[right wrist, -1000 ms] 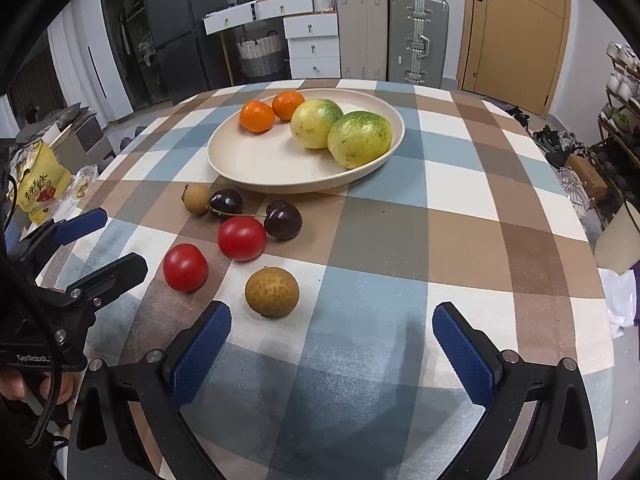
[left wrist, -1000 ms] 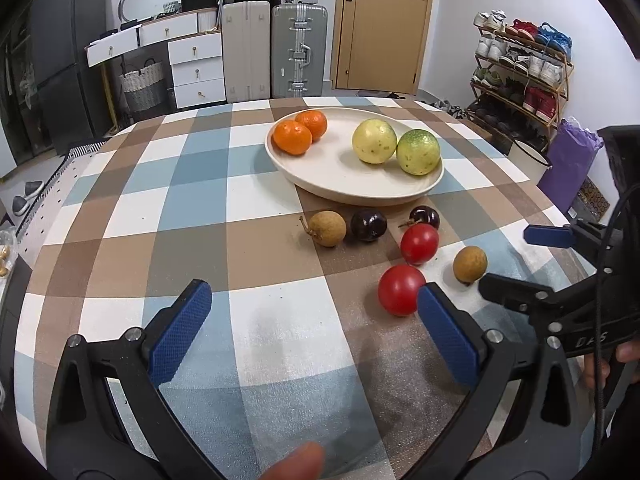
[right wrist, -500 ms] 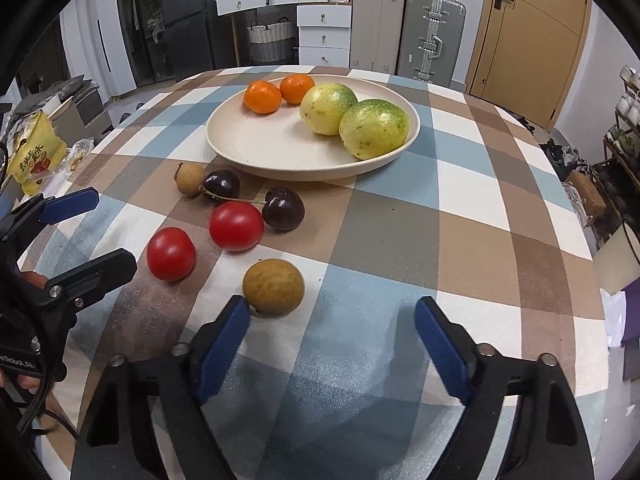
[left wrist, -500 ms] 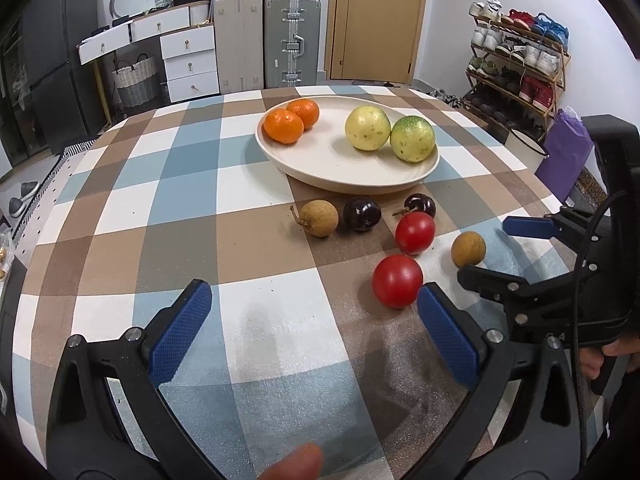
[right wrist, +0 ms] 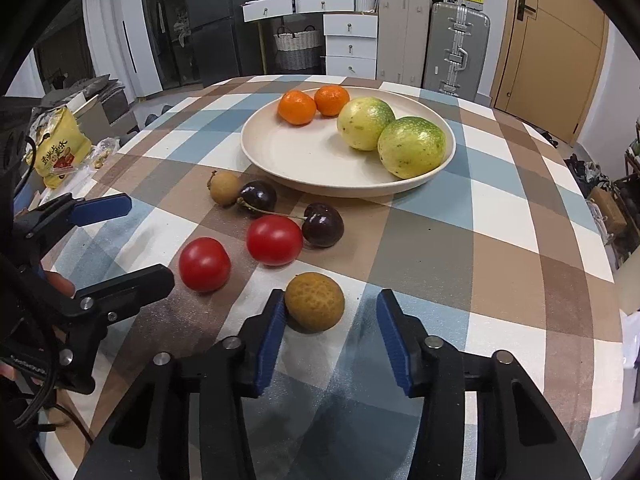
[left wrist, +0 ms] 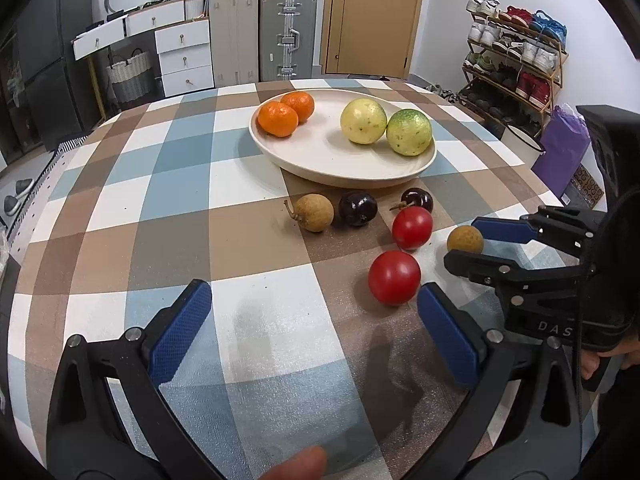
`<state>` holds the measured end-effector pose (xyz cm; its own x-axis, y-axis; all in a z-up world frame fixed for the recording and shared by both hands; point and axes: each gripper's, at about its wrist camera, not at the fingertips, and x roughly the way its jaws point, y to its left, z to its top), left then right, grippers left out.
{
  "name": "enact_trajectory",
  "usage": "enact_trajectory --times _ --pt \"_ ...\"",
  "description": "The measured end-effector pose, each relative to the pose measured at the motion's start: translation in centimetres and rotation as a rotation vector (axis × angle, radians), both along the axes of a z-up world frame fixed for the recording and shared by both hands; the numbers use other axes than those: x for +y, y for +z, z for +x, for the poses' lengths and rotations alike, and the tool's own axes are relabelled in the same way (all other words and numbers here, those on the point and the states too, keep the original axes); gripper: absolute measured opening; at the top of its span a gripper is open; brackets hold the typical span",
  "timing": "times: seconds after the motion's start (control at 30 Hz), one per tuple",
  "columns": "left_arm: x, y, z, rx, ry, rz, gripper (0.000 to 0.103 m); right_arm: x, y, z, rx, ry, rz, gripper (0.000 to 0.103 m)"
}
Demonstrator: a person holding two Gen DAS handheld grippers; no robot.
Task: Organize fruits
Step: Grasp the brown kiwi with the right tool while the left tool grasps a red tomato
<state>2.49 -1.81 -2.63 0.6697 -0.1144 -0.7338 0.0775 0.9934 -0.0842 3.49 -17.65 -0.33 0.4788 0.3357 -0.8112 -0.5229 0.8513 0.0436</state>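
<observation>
A cream plate (left wrist: 320, 160) (right wrist: 288, 152) holds two oranges (left wrist: 278, 119) and two yellow-green round fruits (left wrist: 409, 132). In front of it on the checked cloth lie two longans, two dark cherries and two red tomatoes. My right gripper (right wrist: 331, 324) is open, its jaws on either side of the near longan (right wrist: 315, 301) (left wrist: 465, 239), the left pad touching it. My left gripper (left wrist: 314, 332) is open and empty, with the near tomato (left wrist: 394, 277) (right wrist: 204, 264) just beyond its right finger. The far longan (left wrist: 315, 213) and a cherry (left wrist: 357, 209) lie by the plate.
The second tomato (right wrist: 274, 240) and the other cherry (right wrist: 323, 225) lie between the near longan and the plate. A yellow snack bag (right wrist: 60, 152) lies at the table's left edge. Suitcases, drawers and a shoe rack stand beyond the table.
My right gripper has moved forward and left to straddle the near longan, and its jaws have narrowed. My left gripper has stayed open and barely moved.
</observation>
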Motion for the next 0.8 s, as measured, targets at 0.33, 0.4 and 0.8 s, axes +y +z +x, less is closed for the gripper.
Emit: enact_trajectory --times 0.33,0.4,0.8 --pt "-0.6 -0.4 0.3 0.025 -0.043 0.012 0.103 -1.0 0.4 -0.3 0.020 0.019 0.135 0.029" --pt "-1.0 -0.5 0.4 0.033 -0.061 0.021 0.102 -0.9 0.3 -0.2 0.021 0.016 0.128 0.029" --pt "-2.4 -0.9 1.0 0.060 -0.113 0.034 0.081 -1.0 0.7 0.1 -0.001 0.013 0.115 0.029"
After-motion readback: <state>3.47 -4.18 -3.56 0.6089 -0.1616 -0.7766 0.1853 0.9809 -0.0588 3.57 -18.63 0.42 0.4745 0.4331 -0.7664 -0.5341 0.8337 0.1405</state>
